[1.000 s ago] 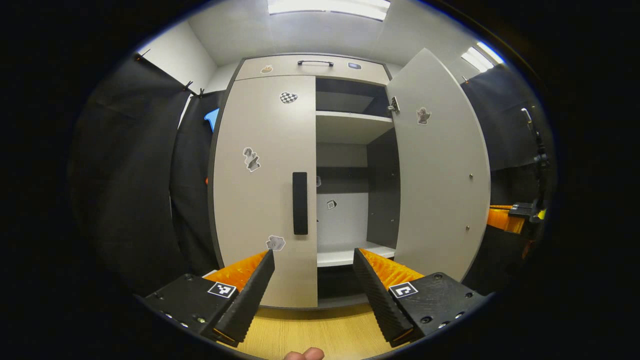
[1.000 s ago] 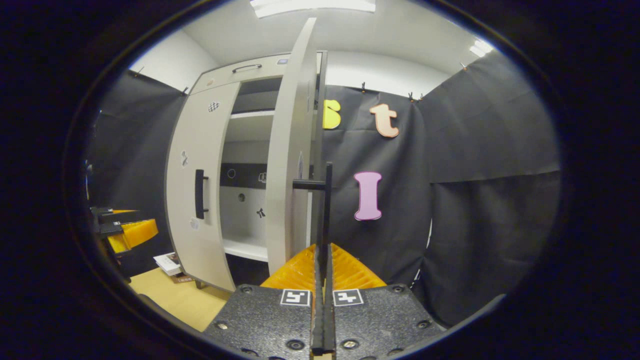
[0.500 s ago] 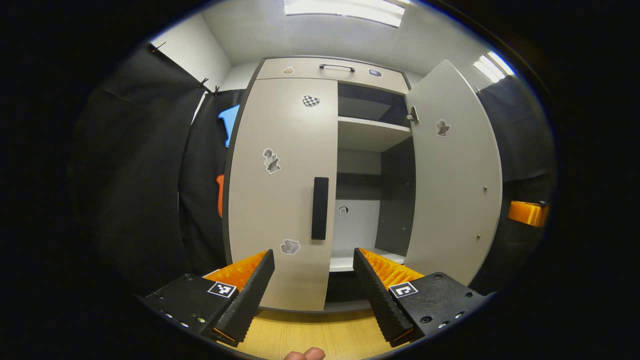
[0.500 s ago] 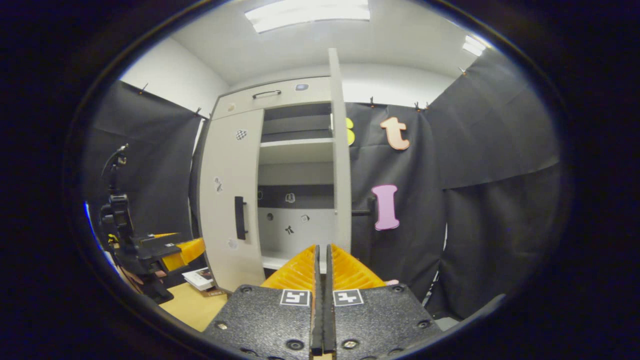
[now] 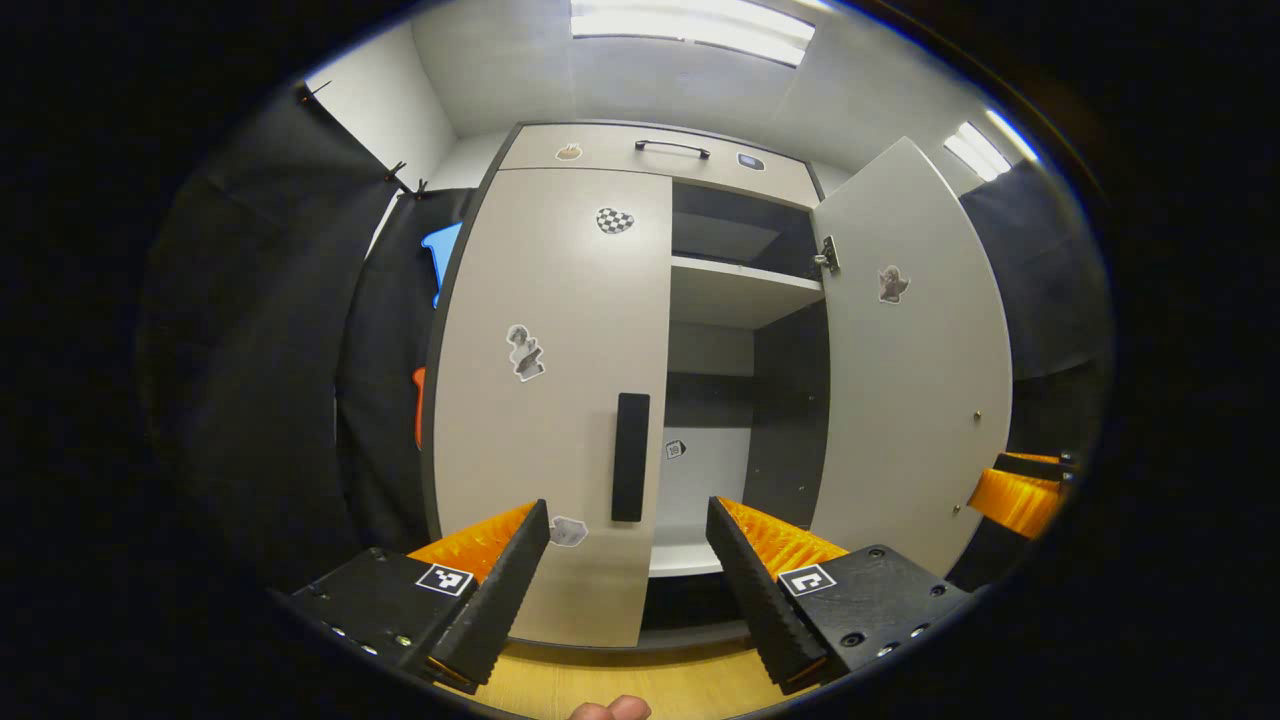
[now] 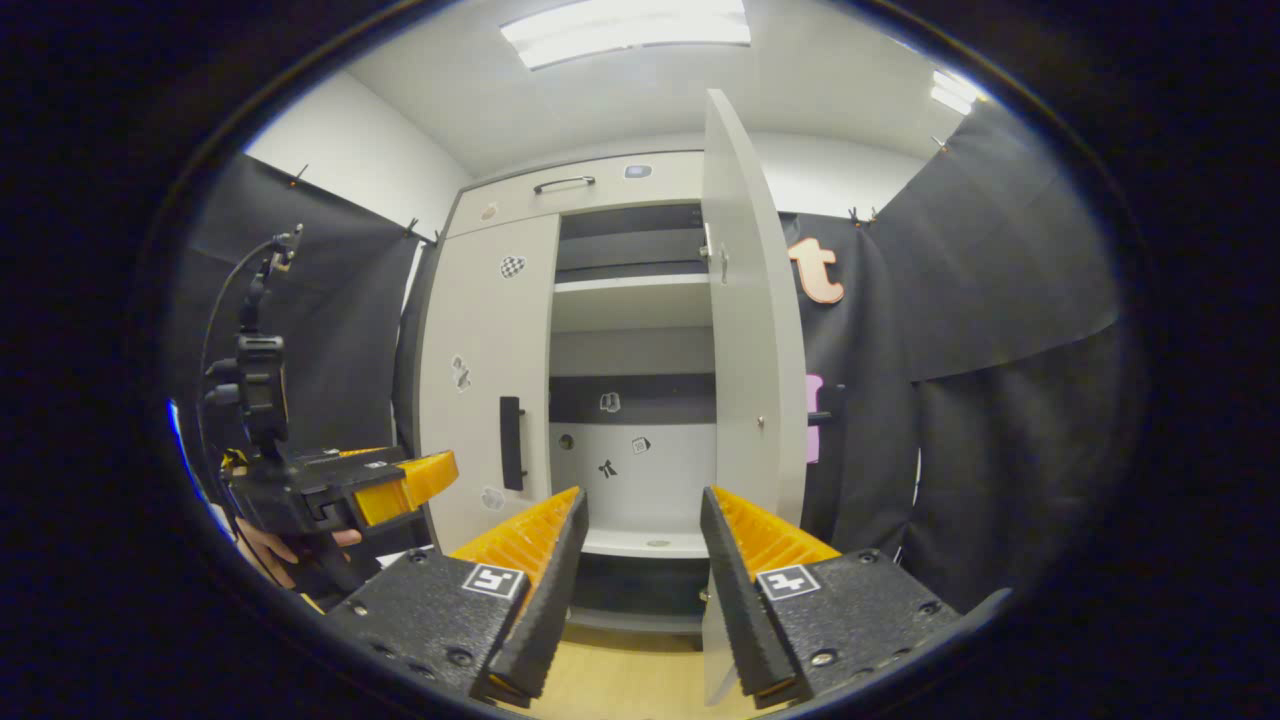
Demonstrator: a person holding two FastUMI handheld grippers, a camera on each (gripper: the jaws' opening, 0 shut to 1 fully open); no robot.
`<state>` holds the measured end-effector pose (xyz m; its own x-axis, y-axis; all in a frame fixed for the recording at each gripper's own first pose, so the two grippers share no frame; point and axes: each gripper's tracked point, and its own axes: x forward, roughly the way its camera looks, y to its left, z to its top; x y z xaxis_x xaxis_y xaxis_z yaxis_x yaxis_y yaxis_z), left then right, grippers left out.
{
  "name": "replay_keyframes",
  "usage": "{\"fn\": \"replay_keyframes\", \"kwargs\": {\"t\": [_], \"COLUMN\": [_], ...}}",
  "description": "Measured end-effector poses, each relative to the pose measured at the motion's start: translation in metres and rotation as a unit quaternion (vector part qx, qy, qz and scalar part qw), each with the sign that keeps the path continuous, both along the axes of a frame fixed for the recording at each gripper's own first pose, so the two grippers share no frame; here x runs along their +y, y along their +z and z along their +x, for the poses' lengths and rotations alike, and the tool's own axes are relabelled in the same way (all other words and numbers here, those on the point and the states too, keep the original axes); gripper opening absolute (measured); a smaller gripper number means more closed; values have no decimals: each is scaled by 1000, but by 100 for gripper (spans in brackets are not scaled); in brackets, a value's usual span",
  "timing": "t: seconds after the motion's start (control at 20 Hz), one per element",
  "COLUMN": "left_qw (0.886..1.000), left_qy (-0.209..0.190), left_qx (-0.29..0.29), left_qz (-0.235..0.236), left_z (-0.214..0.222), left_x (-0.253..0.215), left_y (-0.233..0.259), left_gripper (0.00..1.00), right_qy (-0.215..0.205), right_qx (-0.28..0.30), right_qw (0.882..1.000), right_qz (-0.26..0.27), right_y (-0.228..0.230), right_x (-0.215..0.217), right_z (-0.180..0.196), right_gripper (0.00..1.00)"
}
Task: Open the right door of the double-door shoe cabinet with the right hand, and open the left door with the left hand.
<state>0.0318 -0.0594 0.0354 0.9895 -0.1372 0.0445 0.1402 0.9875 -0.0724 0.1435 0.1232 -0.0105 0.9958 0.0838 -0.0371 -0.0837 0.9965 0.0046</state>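
Here, in the left gripper view, going left to right: black booth cloth [image 5: 260, 350] at the far left, then the shoe cabinet [image 5: 640, 160] with a dark handle [image 5: 671, 148] on its top panel. Left door [image 5: 550, 400] shut flat against the frame, dotted with small stickers (one checkered near the top) and carrying a dark vertical handle [image 5: 630, 457] near its inner edge. Left gripper [image 5: 628, 560] low in the foreground, fingers spread wide with nothing between them, pointing toward that handle but apart from it. Beyond the handle, the open right half of the cabinet: a pale shelf [image 5: 740, 285] up high, a lower shelf [image 5: 685, 558] at the bottom, dark side wall inside. Right door [image 5: 910, 370] swung out on its hinge [image 5: 826, 256], inner face toward the camera. At the far right edge, part of the right gripper [image 5: 1020, 495]. In the right gripper view, again left to right: the left gripper [image 6: 350, 485] held by a hand [image 6: 270, 545] at the left edge, well short of the left door [image 6: 485, 390] and its handle [image 6: 511, 443]; then the open compartment with small stickers on its back wall; then the right door [image 6: 750, 330] standing open, nearly edge-on. Right gripper [image 6: 632, 560] in the foreground, fingers parted and holding nothing, just in front of the open compartment, with the door's lower edge beside its right finger. Pale wooden floor [image 6: 620, 680] below.
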Motion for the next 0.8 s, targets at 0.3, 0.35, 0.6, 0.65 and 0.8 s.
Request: {"fn": "replay_keyframes", "kwargs": {"t": [0.3, 0.35, 0.6, 0.65, 0.8], "left_qw": [999, 999, 998, 998, 997], "left_qy": [25, 26, 29, 29, 39], "left_qx": [9, 11, 26, 28, 41], "left_qz": [32, 39, 49, 48, 46], "left_z": [78, 89, 136, 142, 160], "left_x": [-4, -7, -14, -15, -10], "left_y": [-8, -10, -16, -16, -22], "left_gripper": [95, 95, 95, 95, 95], "right_qy": [19, 17, -4, -6, 3], "right_qx": [1, -1, -7, -6, -7], "right_qw": [1000, 1000, 1000, 1000, 1000], "right_qz": [16, 14, -3, -2, 3], "right_y": [-6, -6, -8, -8, -8], "right_x": [1, -1, -18, -20, -18], "right_z": [2, 1, 6, 7, 11], "right_gripper": [85, 85, 84, 84, 84]}}
